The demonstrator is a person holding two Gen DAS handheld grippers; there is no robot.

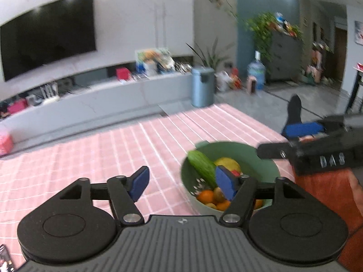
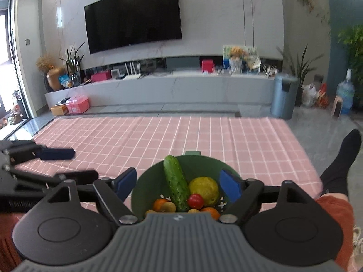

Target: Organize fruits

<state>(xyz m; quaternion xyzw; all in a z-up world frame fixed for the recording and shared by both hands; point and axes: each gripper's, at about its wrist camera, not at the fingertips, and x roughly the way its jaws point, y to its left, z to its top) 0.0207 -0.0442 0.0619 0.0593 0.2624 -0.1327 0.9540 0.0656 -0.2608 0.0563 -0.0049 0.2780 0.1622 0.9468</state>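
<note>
A green bowl (image 2: 197,158) stands on the pink checked cloth (image 2: 181,133) near its front edge. It holds a cucumber (image 2: 175,181), a yellow lemon (image 2: 205,189), a red tomato (image 2: 195,200), oranges (image 2: 160,204) and small kiwis. My right gripper (image 2: 179,184) is open and empty, its blue pads either side of the bowl, above it. In the left wrist view the bowl (image 1: 261,161) is at the right, with the cucumber (image 1: 203,165). My left gripper (image 1: 185,184) is open and empty over the cloth (image 1: 113,149), left of the bowl. The right gripper (image 1: 295,136) shows at the right edge.
A person's leg in a black sock (image 2: 340,165) lies past the cloth's right edge. Orange shorts (image 1: 329,192) are close at the right. Beyond the cloth are a grey TV bench (image 2: 158,88), a blue bin (image 2: 284,95) and a water bottle (image 2: 344,95). A phone (image 1: 5,259) lies at bottom left.
</note>
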